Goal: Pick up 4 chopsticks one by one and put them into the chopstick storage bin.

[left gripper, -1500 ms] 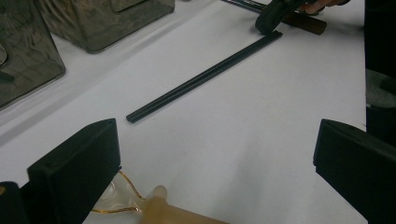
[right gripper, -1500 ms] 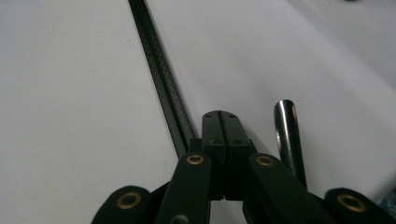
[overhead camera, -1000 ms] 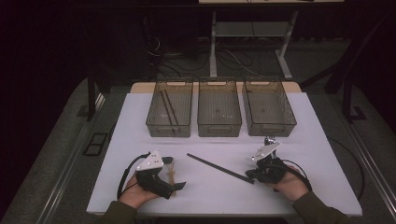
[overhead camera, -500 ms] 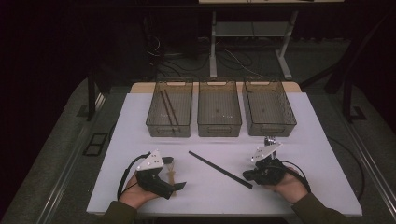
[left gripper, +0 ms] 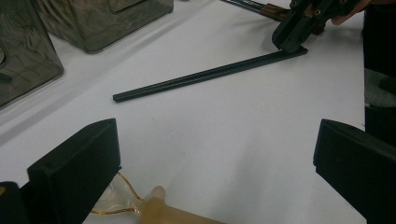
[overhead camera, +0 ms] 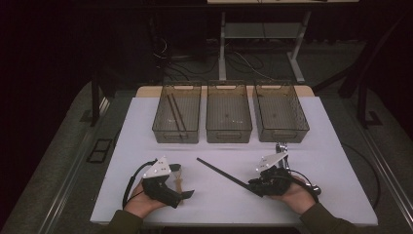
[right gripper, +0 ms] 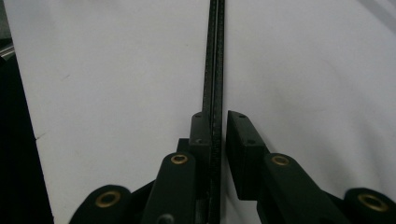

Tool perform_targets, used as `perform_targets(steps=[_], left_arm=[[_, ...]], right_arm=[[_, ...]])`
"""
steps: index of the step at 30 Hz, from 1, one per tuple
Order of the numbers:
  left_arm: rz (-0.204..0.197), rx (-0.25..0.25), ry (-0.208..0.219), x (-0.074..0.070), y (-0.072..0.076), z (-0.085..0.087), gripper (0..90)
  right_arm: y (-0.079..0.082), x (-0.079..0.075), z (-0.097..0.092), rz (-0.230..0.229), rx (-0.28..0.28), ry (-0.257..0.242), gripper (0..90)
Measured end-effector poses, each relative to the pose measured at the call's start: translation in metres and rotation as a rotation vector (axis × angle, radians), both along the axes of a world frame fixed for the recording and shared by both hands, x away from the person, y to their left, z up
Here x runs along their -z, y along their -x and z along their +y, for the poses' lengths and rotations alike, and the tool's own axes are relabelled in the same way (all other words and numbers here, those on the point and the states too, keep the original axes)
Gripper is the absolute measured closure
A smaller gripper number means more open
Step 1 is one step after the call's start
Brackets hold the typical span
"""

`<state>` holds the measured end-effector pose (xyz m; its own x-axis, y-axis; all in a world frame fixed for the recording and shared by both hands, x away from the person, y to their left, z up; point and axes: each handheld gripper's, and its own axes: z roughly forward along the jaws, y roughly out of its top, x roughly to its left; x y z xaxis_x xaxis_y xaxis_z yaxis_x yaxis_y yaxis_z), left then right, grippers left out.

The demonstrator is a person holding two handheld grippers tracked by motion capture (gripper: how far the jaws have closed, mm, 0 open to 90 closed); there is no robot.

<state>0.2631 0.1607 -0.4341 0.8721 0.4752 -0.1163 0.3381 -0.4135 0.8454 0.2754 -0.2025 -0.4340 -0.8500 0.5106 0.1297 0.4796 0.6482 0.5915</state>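
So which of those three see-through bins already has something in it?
The left bin: a pair of dark chopsticks lies inside. The middle bin and right bin look empty.

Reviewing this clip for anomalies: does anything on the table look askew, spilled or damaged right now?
Nothing spilled or broken. The black chopsticks lie diagonally on the white table, one end between the right gripper jaws, which have just been opening; a small gap shows beside one pad. A pale utensil lies by the open left gripper.
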Motion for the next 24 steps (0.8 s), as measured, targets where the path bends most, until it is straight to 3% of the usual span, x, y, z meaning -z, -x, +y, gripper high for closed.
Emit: perform_targets(steps=[15,24], left_arm=[[0.0,0.0,0.001,-0.0001,0.0002,-0.0002,0.0],[0.001,0.001,0.001,0.0,0.0002,-0.0007,0.0]], right_arm=[[-0.0025,0.0039,0.0007,-0.008,0.003,0.026,80.7],[-0.0054,0.0047,0.0032,-0.022,0.009,0.011,80.5]])
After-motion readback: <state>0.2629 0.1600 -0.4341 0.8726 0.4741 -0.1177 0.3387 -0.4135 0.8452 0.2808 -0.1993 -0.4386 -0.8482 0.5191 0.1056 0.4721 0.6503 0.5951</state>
